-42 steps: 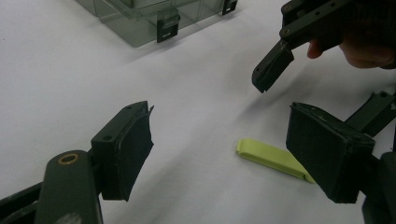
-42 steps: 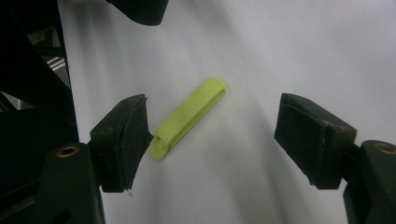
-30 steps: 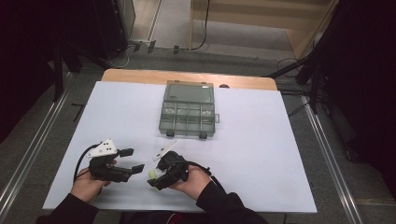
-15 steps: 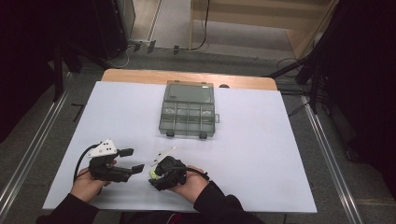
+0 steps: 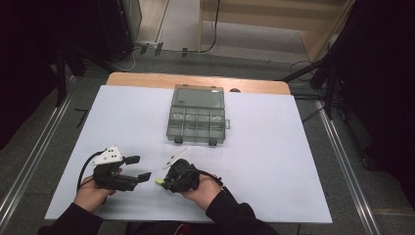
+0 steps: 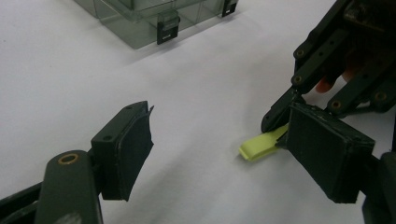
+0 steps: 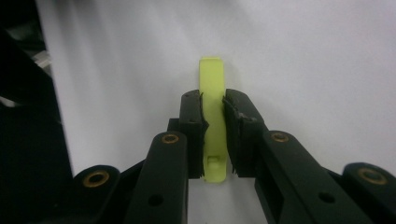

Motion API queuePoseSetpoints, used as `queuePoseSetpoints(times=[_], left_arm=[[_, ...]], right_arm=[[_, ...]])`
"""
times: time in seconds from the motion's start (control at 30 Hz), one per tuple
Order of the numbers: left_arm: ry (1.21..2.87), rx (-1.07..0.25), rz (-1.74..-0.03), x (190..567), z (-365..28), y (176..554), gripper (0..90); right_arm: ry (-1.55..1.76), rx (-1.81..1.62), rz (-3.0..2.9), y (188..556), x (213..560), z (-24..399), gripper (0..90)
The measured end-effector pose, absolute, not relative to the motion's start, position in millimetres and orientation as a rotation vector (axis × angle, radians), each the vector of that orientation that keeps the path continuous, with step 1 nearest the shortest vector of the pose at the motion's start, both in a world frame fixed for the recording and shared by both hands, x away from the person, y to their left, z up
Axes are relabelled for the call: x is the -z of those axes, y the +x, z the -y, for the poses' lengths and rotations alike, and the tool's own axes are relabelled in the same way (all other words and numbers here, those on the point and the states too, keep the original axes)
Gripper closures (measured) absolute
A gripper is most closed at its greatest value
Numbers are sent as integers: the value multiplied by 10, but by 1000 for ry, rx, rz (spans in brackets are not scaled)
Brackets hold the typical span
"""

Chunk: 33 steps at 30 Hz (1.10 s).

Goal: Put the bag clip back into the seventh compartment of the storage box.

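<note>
A small yellow-green plastic strip [image 7: 212,79] lies on the white table sheet [image 5: 274,147], near the front edge. My right gripper [image 7: 215,135] has just been closing and now stands shut on the strip, its pads pressing both long sides. In the high view the right gripper [image 5: 166,182] points left with the strip [image 5: 159,182] poking out of its tips. My left gripper [image 5: 139,168] rests just left of it, open with nothing between the pads. The left gripper view has the left gripper [image 6: 229,149] wide open and the strip [image 6: 259,144] just beyond its right pad.
A smoky clear compartment box [image 5: 198,117] with its lid shut and two front latches stands at the middle back of the sheet; its corner is in the left gripper view [image 6: 154,18]. Beyond the sheet the wooden table edge [image 5: 147,78] runs along the back.
The right gripper's jaws have closed onto the yellow-green strip, and the right hand has shifted slightly. The left hand and the box have stayed put.
</note>
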<state>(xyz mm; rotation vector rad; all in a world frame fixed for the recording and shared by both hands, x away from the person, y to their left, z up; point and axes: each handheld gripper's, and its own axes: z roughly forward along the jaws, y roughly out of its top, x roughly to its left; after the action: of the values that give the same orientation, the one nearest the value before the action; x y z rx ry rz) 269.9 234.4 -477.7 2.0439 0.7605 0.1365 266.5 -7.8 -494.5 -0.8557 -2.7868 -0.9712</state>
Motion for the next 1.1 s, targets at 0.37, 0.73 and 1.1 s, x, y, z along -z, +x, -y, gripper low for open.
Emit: queuePoseSetpoints(times=[0.37, 0.73, 1.1], left_arm=[[2051, -127, -760, 4783, -2332, 2704, 219], [2043, -123, -762, 4776, -2340, 2702, 219], [2045, -113, -757, 4784, -2323, 2702, 219]], right_arm=[[-909, 1013, 2687, 2724, 4823, 327, 789], [-960, 1023, 2644, 2755, 4767, 507, 789], [-1006, 1009, 2625, 2799, 4766, 597, 790]])
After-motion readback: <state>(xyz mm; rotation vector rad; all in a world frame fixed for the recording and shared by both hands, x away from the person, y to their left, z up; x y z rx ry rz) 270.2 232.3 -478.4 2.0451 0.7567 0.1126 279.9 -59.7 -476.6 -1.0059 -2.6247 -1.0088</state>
